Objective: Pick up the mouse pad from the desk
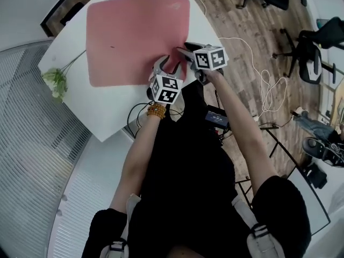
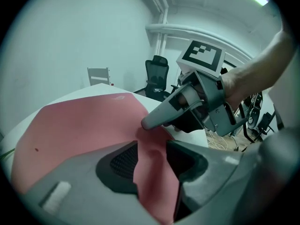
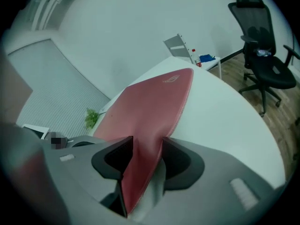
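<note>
A red mouse pad (image 1: pixel 134 36) lies on the white desk (image 1: pixel 102 106), and both grippers are at its near right corner. In the left gripper view that corner of the pad (image 2: pixel 84 125) rises in a fold into my left gripper (image 2: pixel 152 158), whose jaws stand open around it. One finger (image 2: pixel 164 114) of the right gripper rests its tip on top of the fold. In the right gripper view the pad (image 3: pixel 154 102) slants edge-up through my right gripper (image 3: pixel 146 158), which is open, with the pad leaning across the gap. The head view shows the left gripper (image 1: pixel 169 66) just below the right gripper (image 1: pixel 185 50).
A green sprig (image 1: pixel 56 82) lies at the desk's left edge. The desk's right edge (image 1: pixel 207 26) runs just beyond the grippers. White cables (image 1: pixel 266 85) trail on the wood floor, with black office chairs (image 1: pixel 312 52) behind. A black device (image 1: pixel 217 117) sits below the desk.
</note>
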